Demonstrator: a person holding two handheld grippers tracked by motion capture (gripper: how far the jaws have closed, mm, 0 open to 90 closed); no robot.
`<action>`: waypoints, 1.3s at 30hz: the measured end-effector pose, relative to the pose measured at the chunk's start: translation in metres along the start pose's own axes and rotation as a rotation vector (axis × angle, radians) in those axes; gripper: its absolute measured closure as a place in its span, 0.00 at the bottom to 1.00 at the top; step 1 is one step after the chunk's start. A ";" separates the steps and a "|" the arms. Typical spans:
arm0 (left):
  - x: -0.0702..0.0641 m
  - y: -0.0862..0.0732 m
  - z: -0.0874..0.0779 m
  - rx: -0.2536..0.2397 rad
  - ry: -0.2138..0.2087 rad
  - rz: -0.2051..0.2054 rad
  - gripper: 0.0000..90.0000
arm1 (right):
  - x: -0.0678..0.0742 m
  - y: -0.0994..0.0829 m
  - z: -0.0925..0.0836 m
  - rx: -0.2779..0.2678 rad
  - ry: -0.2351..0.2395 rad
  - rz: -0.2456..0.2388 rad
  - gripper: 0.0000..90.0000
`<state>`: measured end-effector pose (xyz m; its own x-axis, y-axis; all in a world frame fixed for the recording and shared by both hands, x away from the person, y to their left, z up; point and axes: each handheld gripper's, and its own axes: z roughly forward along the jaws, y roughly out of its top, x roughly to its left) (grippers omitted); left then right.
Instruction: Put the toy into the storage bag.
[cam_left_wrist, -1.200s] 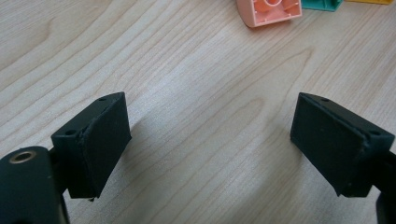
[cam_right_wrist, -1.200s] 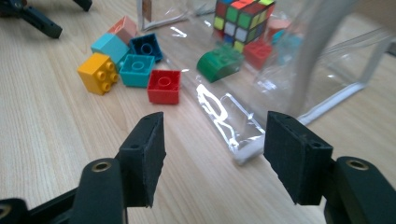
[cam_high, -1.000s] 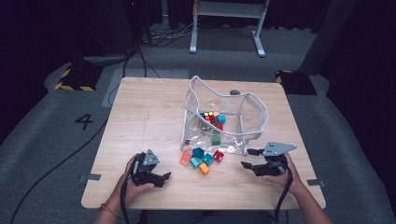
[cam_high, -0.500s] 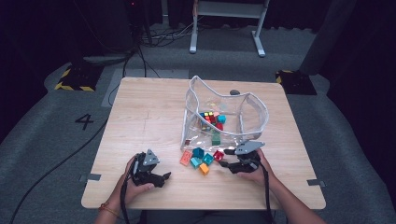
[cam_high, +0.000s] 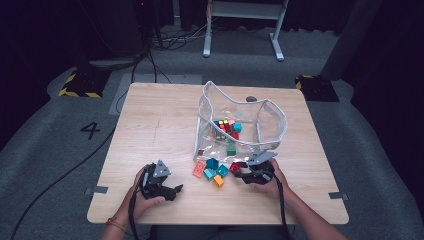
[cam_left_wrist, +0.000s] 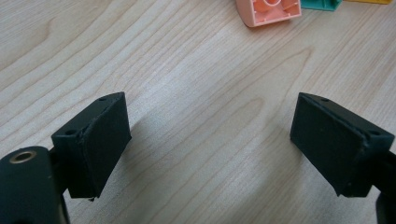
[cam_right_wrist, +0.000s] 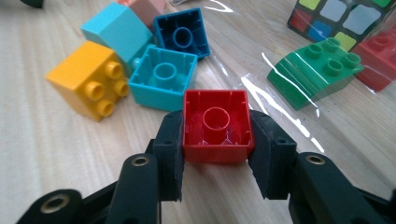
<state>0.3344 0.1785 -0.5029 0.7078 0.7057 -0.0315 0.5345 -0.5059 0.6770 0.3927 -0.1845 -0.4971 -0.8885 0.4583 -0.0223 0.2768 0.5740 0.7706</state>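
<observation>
Right hand-held gripper (cam_right_wrist: 217, 135): jaws have just been closing and now sit against both sides of a red block (cam_right_wrist: 217, 126), hollow underside facing the camera, at lower centre of the right gripper view. The pads press on its left and right walls; the block rests on the wooden tabletop (cam_right_wrist: 42, 140).

In the high view the same right hand-held gripper (cam_high: 240, 172) lies right of centre in the lower half of the frame, and the red block (cam_high: 235, 167) sits at the right edge of the loose cluster of blocks.

Neighbours in the right gripper view: a light-blue block (cam_right_wrist: 163, 81), open side up, just above and left of the red one; a dark-blue block (cam_right_wrist: 182, 32) above that; a yellow block (cam_right_wrist: 88, 84) with studs facing right, at left. A green sloped block (cam_right_wrist: 317, 74) lies at right under clear plastic, with a colour-tiled puzzle cube (cam_right_wrist: 341, 18) at the upper right corner.

The clear plastic bag (cam_high: 270, 117) stands open at frame centre in the high view, more coloured pieces inside.

Left hand-held gripper (cam_high: 172, 190): lower left of the high view, resting on the tabletop. Its own view shows the jaws wide apart, bare wood between them; a pink block (cam_left_wrist: 268, 11) sits at the top edge, well clear.
</observation>
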 end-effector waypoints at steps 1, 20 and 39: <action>0.000 0.000 0.000 0.000 0.000 0.000 0.14 | 0.001 -0.001 -0.002 0.013 -0.001 0.021 0.66; 0.000 -0.001 -0.001 0.000 -0.001 0.009 0.14 | -0.011 -0.030 -0.059 -0.002 -0.049 0.008 0.66; 0.000 -0.001 -0.001 -0.001 -0.001 0.008 0.14 | -0.069 -0.040 -0.122 -0.066 -0.207 0.119 0.66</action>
<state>0.3336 0.1791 -0.5028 0.7124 0.7013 -0.0267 0.5283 -0.5108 0.6782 0.3983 -0.3216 -0.4483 -0.7555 0.6529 -0.0539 0.3443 0.4656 0.8153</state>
